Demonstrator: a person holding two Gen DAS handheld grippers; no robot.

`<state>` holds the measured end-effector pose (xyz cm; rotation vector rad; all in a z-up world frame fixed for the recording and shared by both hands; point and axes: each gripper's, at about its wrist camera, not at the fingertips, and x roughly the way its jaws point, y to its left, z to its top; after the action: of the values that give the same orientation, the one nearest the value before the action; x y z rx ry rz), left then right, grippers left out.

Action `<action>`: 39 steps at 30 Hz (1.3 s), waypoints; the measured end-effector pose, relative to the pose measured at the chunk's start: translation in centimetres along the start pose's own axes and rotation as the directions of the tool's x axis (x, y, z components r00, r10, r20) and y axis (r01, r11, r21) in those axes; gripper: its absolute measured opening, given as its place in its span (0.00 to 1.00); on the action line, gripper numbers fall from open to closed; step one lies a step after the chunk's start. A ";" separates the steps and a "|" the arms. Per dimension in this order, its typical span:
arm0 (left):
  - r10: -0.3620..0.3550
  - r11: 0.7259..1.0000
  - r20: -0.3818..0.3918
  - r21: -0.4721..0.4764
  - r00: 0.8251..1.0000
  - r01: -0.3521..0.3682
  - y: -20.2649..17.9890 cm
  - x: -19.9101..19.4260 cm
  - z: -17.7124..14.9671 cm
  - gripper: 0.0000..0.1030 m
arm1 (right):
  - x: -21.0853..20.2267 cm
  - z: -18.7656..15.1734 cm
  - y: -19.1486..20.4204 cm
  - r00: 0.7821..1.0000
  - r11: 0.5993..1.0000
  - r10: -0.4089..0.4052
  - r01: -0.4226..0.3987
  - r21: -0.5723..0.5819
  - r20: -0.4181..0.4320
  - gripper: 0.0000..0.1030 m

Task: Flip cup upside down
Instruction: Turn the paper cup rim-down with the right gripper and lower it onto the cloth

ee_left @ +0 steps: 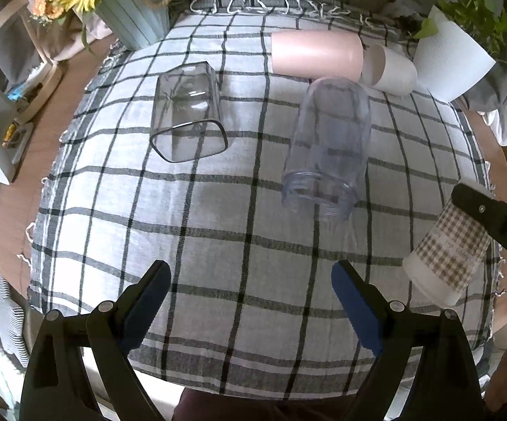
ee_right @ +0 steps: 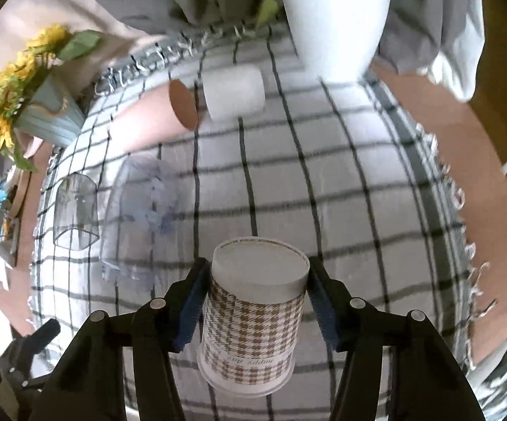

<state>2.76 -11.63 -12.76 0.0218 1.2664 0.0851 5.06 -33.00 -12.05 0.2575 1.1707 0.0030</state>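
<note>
My right gripper is shut on a houndstooth paper cup. It holds the cup above the checked cloth, base toward the camera and rim pointing down and away. The same cup shows at the right edge of the left wrist view, tilted, with a black finger of the right gripper on it. My left gripper is open and empty over the near part of the cloth. A round clear cup and a square clear cup lie on their sides ahead of it.
A pink cup and a white cup lie on their sides at the back of the checked cloth. A white plant pot stands back right, a sunflower vase back left. The wooden table edge shows around the cloth.
</note>
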 end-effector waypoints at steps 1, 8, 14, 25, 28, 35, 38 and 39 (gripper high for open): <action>0.009 1.000 0.006 0.001 1.000 -0.009 0.0 -0.1 -0.1 0.91 | -0.4 -0.1 0.2 1.000 1.000 -0.006 0.006 -0.012 0.029 0.54; 0.035 0.999 -0.001 -0.002 0.999 -0.035 0.2 0.2 -0.7 0.91 | -0.2 -2.7 0.9 0.998 0.997 -0.023 0.027 -0.078 0.051 0.54; 0.041 0.999 0.003 -0.003 0.999 -0.041 0.3 -0.1 -1.1 0.91 | -1.6 -4.5 0.6 0.997 0.997 -0.031 0.036 -0.068 0.073 0.54; 0.037 0.998 0.017 0.049 0.999 -0.038 -0.1 -0.9 -1.7 0.91 | -1.9 -8.2 1.1 0.999 0.997 -0.004 0.001 -0.076 -0.036 0.55; 0.039 0.997 0.013 0.064 0.999 -0.040 -0.2 -0.8 -1.7 0.91 | -1.9 -8.4 1.4 1.000 0.997 -0.019 0.018 -0.080 -0.023 0.55; 0.029 0.997 0.015 0.074 0.999 -0.030 0.0 -0.8 -1.8 0.91 | -1.9 -8.4 1.5 1.000 0.998 -0.029 0.028 -0.058 -0.011 0.55; 0.019 0.997 0.014 0.069 1.000 -0.020 0.1 -0.9 -1.8 0.91 | -1.8 -8.4 1.4 1.000 0.999 -0.025 0.024 -0.047 -0.019 0.55; 0.020 0.997 0.015 0.068 1.000 -0.021 0.2 -0.9 -1.8 0.91 | -1.6 -8.3 1.3 0.999 0.999 -0.022 0.020 -0.037 -0.028 0.57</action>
<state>0.73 -11.54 -12.43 0.0941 1.2541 0.0593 -2.99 -30.28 -13.35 0.2134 1.2007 0.0097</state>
